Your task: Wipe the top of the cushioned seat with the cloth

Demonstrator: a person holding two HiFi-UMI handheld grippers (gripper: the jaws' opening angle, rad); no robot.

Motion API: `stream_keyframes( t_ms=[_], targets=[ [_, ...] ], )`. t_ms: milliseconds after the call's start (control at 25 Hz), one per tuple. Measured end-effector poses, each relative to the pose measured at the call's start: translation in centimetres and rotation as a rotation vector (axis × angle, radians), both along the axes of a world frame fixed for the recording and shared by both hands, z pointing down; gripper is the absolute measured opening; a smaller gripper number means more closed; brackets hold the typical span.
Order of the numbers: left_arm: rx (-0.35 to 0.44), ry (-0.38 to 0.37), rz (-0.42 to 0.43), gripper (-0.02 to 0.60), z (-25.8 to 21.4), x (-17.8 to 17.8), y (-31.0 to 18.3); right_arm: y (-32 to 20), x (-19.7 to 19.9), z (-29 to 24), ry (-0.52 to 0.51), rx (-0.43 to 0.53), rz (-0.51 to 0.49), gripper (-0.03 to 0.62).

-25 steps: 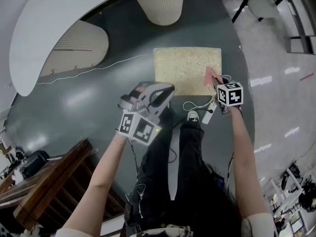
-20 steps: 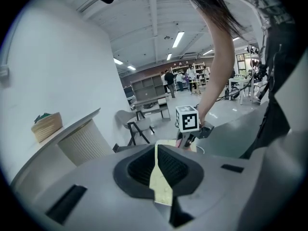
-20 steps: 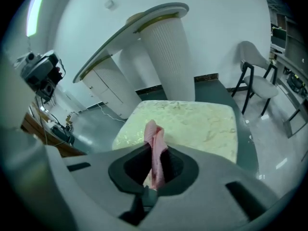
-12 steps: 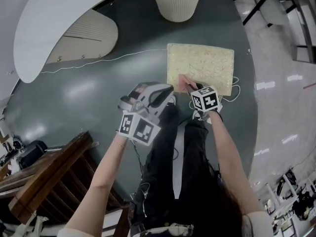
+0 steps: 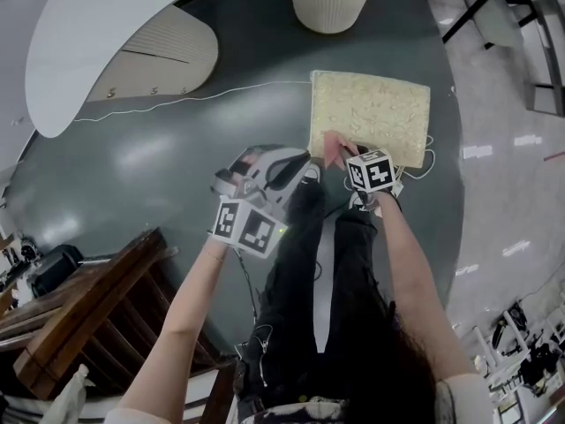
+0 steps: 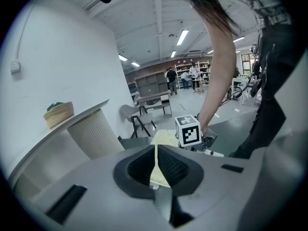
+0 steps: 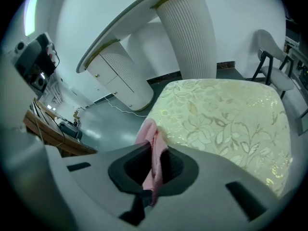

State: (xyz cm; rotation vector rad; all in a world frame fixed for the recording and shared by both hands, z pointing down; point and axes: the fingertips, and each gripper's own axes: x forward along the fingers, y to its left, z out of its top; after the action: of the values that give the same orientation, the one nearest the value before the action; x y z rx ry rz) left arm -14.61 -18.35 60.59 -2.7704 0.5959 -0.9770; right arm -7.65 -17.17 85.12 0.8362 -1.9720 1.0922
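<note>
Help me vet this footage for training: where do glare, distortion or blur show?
Head view: fisheye bends the scene, soft glare patches on the grey floor, cushioned seat evenly lit. Left gripper view: black corners, bright ceiling strip lights. Right gripper view: black corners, seat pattern sharp, pink cloth slightly soft up close.

soft pink cloth [image 7: 153,148], sheeny floral-woven seat [image 7: 226,114], glossy grey floor [image 5: 159,157], ribbed matt white column [image 7: 187,37]

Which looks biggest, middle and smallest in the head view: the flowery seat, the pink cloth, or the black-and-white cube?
1. Flowery seat, clearly biggest.
2. Black-and-white cube and pink cloth look about alike. The cube is nearer the camera, so I won't rank them.
</note>
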Motion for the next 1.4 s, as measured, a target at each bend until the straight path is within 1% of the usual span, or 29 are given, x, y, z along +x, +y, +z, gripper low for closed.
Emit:
stream_keyframes(
  t_ms=[240, 520, 680, 840, 960, 1080, 1240, 1400],
  targets=[
    [-0.004, 0.008, 0.031, 0.017, 0.3, 1.2, 0.5, 0.1, 6.8, 0.4, 0.092, -0.001, 0.061, 0.009],
    [-0.006, 0.019, 0.079, 0.017, 0.4, 4.3, 0.7, 0.8, 15.6, 0.5, 0.197, -0.002, 0.129, 0.009],
    [-0.008, 0.018, 0.107, 0.017, 0.2, 6.0, 0.9, 1.4, 19.5, 0.1, 0.23, 0.0, 0.17, 0.009],
    [-0.013, 0.022, 0.124, 0.017, -0.3, 8.0, 1.2, 2.1, 22.6, -0.7, 0.241, -0.006, 0.231, 0.009],
    [-0.017, 0.031, 0.134, 0.017, -0.8, 9.5, 1.4, 2.6, 24.1, -1.1, 0.243, -0.013, 0.261, 0.009],
    [-0.014, 0.038, 0.145, 0.017, -1.2, 10.8, 1.3, 3.0, 24.6, -1.4, 0.235, -0.016, 0.275, 0.009],
    [-0.005, 0.046, 0.156, 0.017, -1.9, 12.0, 1.1, 2.8, 24.3, -2.6, 0.195, 0.011, 0.288, 0.009],
    [0.008, 0.043, 0.162, 0.017, -3.0, 12.9, 1.3, 2.6, 23.3, -5.6, 0.132, 0.06, 0.281, 0.009]
  ],
)
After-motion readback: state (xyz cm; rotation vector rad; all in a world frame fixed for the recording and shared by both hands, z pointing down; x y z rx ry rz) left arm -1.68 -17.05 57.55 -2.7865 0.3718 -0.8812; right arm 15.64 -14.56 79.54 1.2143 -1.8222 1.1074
